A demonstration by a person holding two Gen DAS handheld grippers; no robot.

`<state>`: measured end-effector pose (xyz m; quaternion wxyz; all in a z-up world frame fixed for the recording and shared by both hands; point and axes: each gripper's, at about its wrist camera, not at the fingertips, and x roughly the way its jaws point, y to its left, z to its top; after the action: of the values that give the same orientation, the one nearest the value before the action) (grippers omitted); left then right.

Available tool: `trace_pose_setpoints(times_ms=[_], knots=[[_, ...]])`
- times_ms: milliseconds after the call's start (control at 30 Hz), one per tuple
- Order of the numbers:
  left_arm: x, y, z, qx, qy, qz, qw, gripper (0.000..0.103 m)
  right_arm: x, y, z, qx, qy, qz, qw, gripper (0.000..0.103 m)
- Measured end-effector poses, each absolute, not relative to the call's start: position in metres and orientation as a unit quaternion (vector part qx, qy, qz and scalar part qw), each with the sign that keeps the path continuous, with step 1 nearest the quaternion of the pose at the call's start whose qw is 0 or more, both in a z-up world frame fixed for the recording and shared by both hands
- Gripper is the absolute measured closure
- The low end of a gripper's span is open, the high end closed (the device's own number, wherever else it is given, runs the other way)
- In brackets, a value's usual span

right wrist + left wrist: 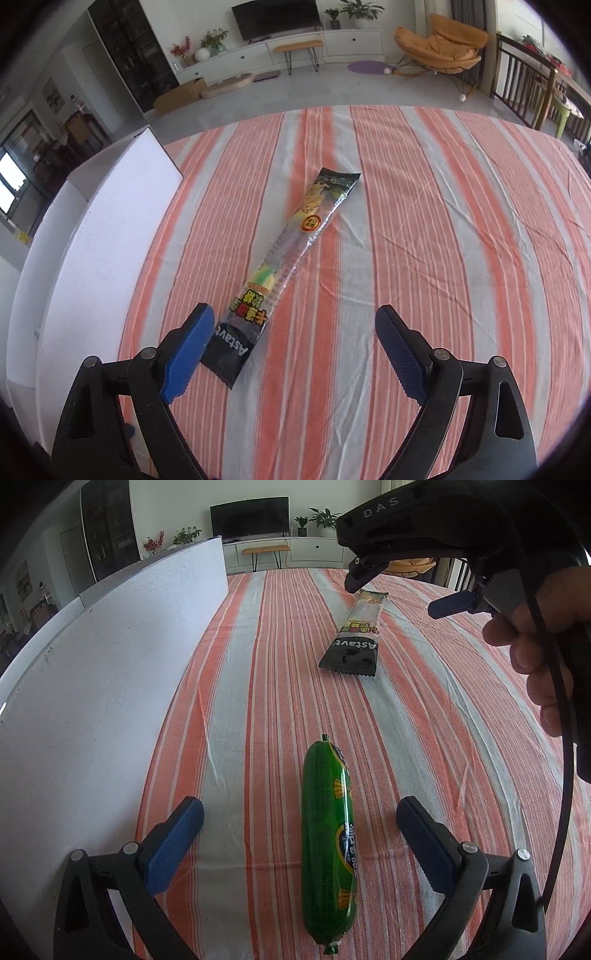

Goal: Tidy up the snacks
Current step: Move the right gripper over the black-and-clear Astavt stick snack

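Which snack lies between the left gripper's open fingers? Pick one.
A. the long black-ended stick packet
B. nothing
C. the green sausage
C: in the left wrist view the green sausage lies on the striped cloth between the open left gripper fingers, untouched.

Snacks on the striped tablecloth [424, 738]: two. One green sausage-shaped snack pack [328, 842], one long stick-snack packet [280, 266] with a dark end printed "Astav…". One white board [103, 672] standing along the cloth's left edge. Grippers: two, the left gripper [300, 814] and the right gripper [294, 321], each with two blue-padded fingers. One hand [535, 635] visible, on the right gripper's handle. Background: one TV [275, 16], one orange lounge chair [439, 48], one small wooden bench [297, 46].
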<state>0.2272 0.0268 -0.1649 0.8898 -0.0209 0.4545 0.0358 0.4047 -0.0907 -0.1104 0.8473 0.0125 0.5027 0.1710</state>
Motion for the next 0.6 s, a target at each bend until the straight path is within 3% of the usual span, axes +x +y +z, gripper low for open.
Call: trace_pose_setpoints(times_ms=[233, 600], knots=[[0.227, 0.027, -0.165, -0.021, 0.454, 0.036, 0.890, 0.000, 0.428, -0.052, -0.136, -0.046, 0.542, 0.135, 0.828, 0.012], [0.228, 0.026, -0.165, -0.021, 0.454, 0.036, 0.890, 0.000, 0.416, -0.057, -0.152, -0.080, 0.531, 0.115, 0.835, 0.015]])
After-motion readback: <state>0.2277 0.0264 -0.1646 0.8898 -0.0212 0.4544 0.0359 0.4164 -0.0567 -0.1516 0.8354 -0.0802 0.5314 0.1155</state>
